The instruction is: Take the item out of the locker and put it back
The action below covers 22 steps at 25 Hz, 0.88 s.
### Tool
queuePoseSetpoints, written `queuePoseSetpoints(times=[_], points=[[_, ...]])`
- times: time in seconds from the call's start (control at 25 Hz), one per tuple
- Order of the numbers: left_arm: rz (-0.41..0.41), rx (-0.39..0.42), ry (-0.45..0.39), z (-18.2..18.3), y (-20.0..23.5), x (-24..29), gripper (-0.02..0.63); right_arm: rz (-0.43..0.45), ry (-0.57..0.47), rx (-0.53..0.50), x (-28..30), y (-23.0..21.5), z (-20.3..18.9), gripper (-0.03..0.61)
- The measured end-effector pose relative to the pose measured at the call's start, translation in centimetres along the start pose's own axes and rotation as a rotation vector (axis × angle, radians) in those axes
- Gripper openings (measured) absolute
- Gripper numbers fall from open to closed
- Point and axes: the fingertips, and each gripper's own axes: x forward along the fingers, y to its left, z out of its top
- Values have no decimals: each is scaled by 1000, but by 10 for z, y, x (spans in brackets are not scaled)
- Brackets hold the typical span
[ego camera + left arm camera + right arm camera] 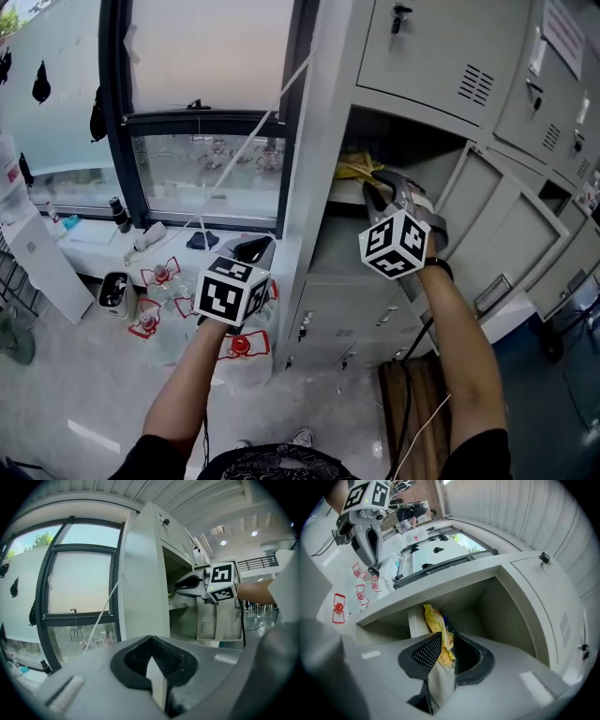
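Note:
A yellow snack bag (436, 625) sticks up between the pads of my right gripper (443, 660), which is shut on the bag's lower end. In the head view the yellow snack bag (357, 170) lies at the mouth of the open locker compartment (412, 141), and my right gripper (377, 186) reaches in at it. The compartment's door (487, 220) stands swung open to the right. My left gripper (255, 249) hangs left of the locker, in front of the window, shut with nothing in it. Its jaws meet in the left gripper view (157, 677).
Closed grey lockers (441, 56) surround the open one above, below and to the right. A window (206, 141) with a white cord (246, 141) across it fills the left. Bottles with red labels (159, 277) lie on the floor by a white bench (94, 248).

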Motion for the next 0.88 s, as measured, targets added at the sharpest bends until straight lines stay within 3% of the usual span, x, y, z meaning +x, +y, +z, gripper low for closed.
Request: queuePoseSetpoints(times=[0.24,0.88], points=[[-43,14,-6,-5,-3,-8,0,2,46,133,-29,16,-1,94],[-117,53,-33,-15,-10,-45,0,-10,61,692,-122,63,18,57]])
